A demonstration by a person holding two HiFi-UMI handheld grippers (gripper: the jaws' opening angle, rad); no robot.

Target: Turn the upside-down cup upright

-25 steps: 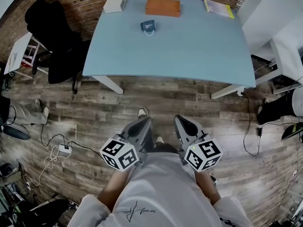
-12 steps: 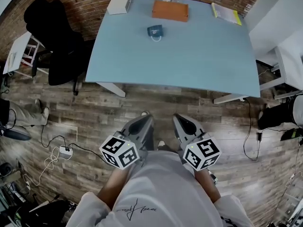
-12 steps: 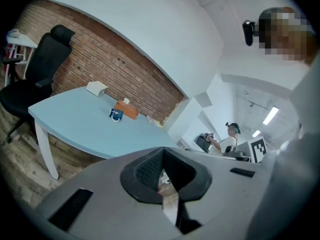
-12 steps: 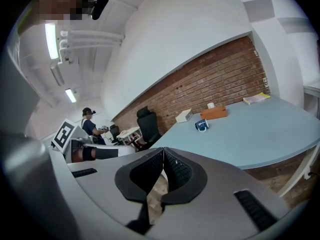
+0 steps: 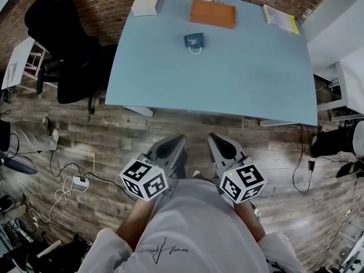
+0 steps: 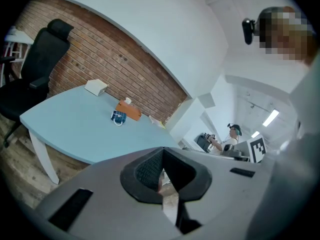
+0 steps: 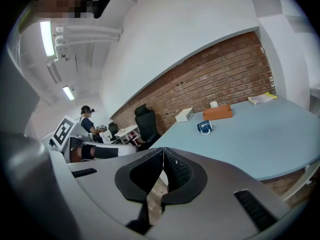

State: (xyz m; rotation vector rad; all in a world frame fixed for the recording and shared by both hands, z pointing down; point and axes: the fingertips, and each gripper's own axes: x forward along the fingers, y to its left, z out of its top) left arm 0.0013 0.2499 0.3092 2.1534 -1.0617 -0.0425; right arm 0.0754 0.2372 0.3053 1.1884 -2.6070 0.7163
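Plainly, nothing of the task is done yet. The dark blue cup [image 5: 194, 41] sits on the light blue tabletop [image 5: 244, 78] toward its far edge, just in front of the orange box [image 5: 212, 13], with its handle turned to the near edge. It is too small here to read which way up it stands. The person stands on the wooden floor well back from the near edge, holding the left gripper [image 5: 169, 151] and the right gripper [image 5: 223, 148] close to the body. Both pairs of jaws are closed tip to tip, with nothing between them. Everything is left to do — the approach, the grasp, the turning over and the setting down.
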